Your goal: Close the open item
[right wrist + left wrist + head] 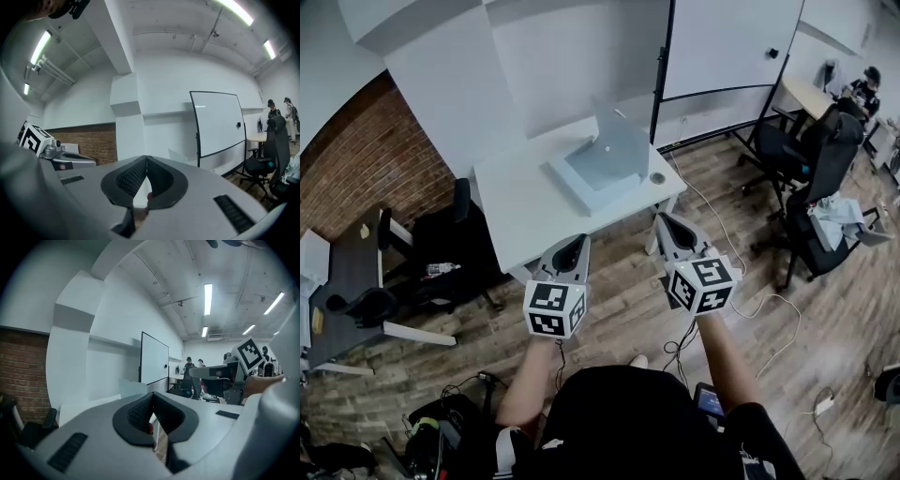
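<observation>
An open silver laptop (pixel 605 159) sits on the white table (pixel 525 211), its lid tilted up toward the far side. Both grippers hover over the floor just short of the table's near edge, apart from the laptop. My left gripper (pixel 575 246) is shut with nothing between its jaws, and my right gripper (pixel 667 221) is shut and empty too. In the left gripper view the jaws (pixel 151 397) meet, and the laptop's lid (pixel 132 387) shows beyond them. In the right gripper view the closed tips (pixel 146 159) point toward the laptop (pixel 180 157).
A small round object (pixel 657 177) lies on the table's right corner. A whiteboard (pixel 727 42) stands behind the table. Office chairs (pixel 825 159) are at the right, a black chair (pixel 441 239) and a desk (pixel 347 281) at the left. Cables (pixel 750 309) trail over the wooden floor.
</observation>
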{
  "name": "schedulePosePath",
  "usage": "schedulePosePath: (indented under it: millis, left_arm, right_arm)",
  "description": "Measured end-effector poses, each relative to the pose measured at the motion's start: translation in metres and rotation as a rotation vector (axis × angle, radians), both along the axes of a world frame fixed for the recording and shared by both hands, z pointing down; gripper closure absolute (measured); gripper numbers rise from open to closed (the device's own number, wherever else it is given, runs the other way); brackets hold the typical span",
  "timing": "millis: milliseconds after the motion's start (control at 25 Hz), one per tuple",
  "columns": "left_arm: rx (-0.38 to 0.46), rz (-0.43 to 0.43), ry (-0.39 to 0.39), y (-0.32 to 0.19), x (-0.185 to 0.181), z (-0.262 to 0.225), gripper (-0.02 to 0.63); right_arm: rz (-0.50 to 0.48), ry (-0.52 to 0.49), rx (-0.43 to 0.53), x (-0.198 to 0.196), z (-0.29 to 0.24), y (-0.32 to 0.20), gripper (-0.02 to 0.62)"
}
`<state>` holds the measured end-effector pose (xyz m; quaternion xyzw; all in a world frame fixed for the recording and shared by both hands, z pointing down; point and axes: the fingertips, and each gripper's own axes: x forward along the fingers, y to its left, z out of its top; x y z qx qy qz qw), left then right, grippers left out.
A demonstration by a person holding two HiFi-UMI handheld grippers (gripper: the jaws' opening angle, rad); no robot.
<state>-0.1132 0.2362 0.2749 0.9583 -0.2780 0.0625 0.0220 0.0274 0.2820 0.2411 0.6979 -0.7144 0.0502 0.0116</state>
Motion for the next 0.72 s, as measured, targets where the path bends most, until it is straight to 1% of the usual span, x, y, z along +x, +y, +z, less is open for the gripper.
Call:
schedulePosePath:
  millis: [440, 720]
  left_arm:
    - [0.009, -0.022, 0.01, 0.006, 0.038, -0.004, 0.594]
    - [0.0, -0.058, -0.002, 0.019, 0.053, 0.007, 0.594]
  right_arm:
    - [-0.027, -0.003, 0.013, 0.037, 0.001, 0.004, 0.554]
    - [-0.059, -0.017, -0.014, 0.051, 0.019, 0.011, 0.554]
